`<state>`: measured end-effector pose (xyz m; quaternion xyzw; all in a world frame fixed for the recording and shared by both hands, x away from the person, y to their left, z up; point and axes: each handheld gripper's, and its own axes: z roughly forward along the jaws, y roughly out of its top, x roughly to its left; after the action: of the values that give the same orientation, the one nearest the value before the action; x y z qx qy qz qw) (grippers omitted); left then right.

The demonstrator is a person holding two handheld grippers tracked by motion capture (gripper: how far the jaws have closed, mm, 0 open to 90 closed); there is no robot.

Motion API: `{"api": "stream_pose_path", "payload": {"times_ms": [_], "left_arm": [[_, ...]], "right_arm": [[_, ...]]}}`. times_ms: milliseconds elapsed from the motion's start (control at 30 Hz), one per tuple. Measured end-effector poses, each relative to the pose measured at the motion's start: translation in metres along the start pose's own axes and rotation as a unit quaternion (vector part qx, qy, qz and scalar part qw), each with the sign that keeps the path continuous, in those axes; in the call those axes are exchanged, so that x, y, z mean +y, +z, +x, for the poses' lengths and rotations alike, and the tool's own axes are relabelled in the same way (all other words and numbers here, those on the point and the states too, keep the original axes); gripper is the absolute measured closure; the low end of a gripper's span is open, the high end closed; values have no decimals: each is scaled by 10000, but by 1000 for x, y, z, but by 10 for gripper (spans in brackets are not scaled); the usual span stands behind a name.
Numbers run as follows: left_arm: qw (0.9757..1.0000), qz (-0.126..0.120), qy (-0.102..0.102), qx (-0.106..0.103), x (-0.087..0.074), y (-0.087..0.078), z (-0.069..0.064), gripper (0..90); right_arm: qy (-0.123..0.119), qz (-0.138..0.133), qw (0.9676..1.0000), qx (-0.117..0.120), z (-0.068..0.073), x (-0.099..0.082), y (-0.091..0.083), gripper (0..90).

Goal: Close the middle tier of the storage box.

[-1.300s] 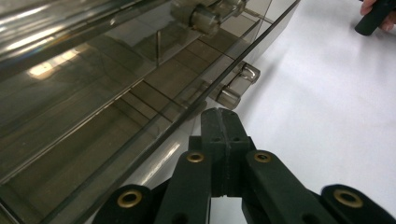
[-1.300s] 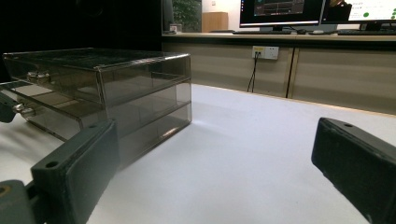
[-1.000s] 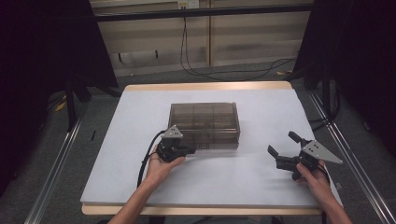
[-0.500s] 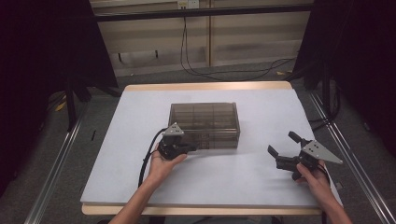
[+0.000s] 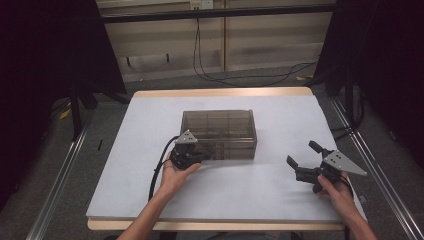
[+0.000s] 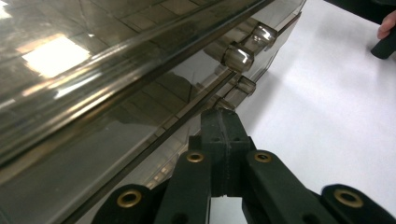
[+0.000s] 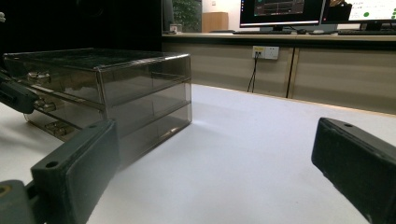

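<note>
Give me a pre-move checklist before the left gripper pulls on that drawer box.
1. Left gripper shut at the box front: ok.
2. Jaws clamped on a drawer handle: cannot tell, tips hide the contact.
3. Right gripper open, off the drawer box: ok.
4. Box flat on the table: ok.
5. Bare table in front of the drawers: ok.
6. Box braced against sliding: not ok, nothing holds it.

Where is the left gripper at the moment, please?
In the high view, the left gripper sits left of centre, jaws shut against the drawer box's front.
</note>
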<state>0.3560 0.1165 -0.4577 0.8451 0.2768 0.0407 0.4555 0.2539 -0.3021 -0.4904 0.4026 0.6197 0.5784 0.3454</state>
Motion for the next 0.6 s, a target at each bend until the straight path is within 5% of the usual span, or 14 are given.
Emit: {"api": "stream_pose_path", "payload": {"times_ms": [600], "left_arm": [[9999,48,-64,84,1,0,1,882]], "right_arm": [[-3,4,10000,-4,0,0,0,7]]}}
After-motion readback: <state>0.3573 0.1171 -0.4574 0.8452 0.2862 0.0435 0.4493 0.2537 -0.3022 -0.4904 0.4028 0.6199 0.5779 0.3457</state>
